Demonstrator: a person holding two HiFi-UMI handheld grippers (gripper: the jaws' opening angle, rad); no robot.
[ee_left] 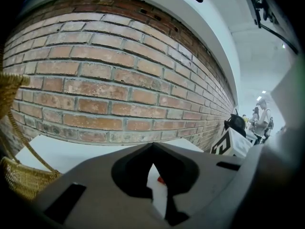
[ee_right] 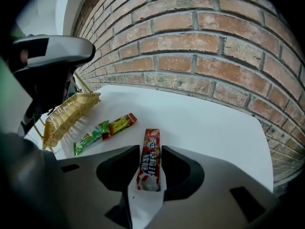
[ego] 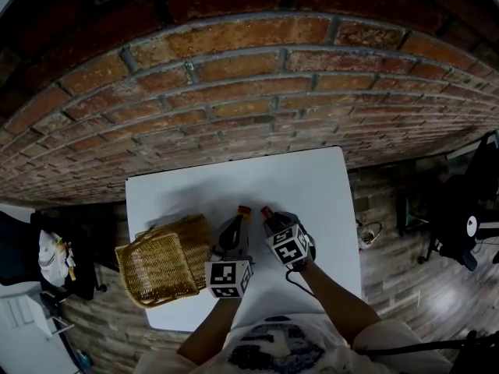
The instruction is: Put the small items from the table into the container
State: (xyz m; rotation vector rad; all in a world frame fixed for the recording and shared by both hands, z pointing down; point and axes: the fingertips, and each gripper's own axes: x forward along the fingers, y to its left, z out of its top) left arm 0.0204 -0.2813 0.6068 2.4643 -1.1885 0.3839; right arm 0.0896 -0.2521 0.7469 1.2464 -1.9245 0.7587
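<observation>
Backing the white table (ego: 312, 185) is a brick wall (ego: 234, 76) that fills the upper half of the head view, with wooden floor and dark stands at the right edge. One wicker basket (ego: 160, 267) sits tilted at the table's lower left corner, partly over the edge. In the head view the left gripper (ee_left: 153, 149) stands just right of the basket, between it and the right gripper (ee_right: 147, 149). In the right gripper view its grey body fills the upper left.

Three small packets lie on the table, all seen in the right gripper view. The first is a red snack bar (ee_right: 150, 151) at lower centre. The second is a green packet (ee_right: 90, 137) left of it. The third is a red-and-yellow packet (ee_right: 121, 124) touching the green one's upper end. These two lie between the bar and the basket, near its rim. None of the three is in the basket.

The right gripper's jaws stand apart, one along each long edge of the red snack bar. The bar lies flat on the table between them, its far end reaching past the tips toward the wall. The left gripper's jaw tips come together with nothing between them. Only white table and a speck of red show through the gap behind the tips.
</observation>
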